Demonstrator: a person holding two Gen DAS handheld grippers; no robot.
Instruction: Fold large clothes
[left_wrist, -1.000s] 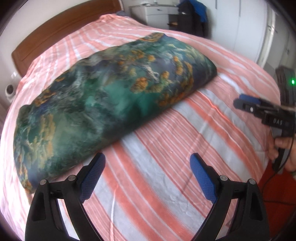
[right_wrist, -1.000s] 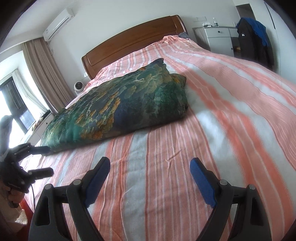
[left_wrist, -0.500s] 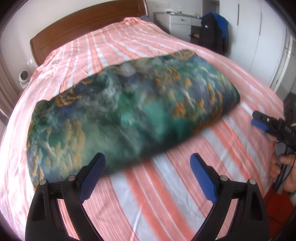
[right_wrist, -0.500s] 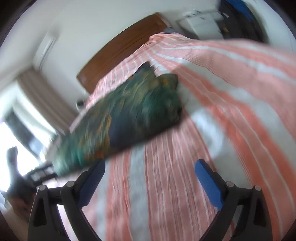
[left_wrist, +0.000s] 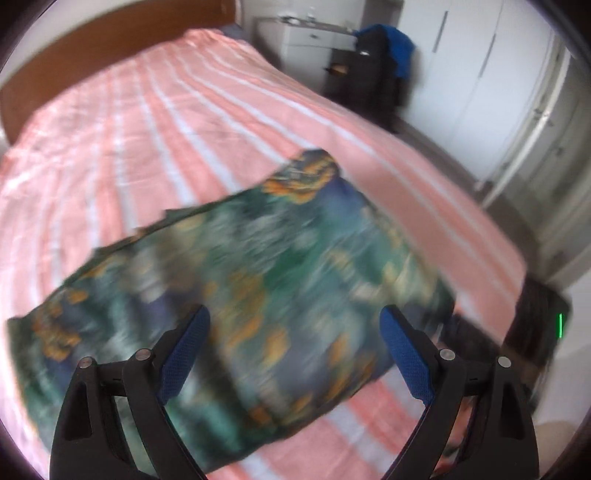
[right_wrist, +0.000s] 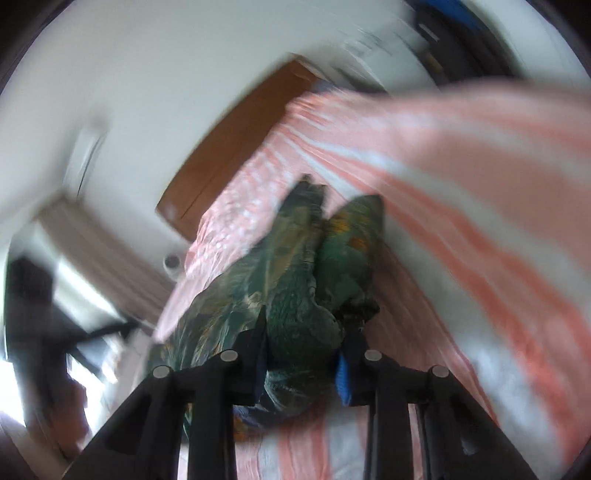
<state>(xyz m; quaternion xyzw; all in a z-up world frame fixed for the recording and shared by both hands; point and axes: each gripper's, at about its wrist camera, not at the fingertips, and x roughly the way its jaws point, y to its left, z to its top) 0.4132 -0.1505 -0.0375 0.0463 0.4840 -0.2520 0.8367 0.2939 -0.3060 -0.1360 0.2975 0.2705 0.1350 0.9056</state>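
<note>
I see one task item: a large folded garment of thin, smooth fabric printed in dark green, teal and navy with orange-gold patches (left_wrist: 258, 295). From my left wrist view it lies as a long, puffy, roughly rectangular bundle slanting across the near part of the pink-and-white striped bedcover (left_wrist: 184, 122), one corner pointing toward the far side; motion blur smears its pattern. From my right wrist view the near end of the garment (right_wrist: 299, 295) is gathered into bunched folds and lifted off the cover, while the rest trails away toward the headboard end.
</note>
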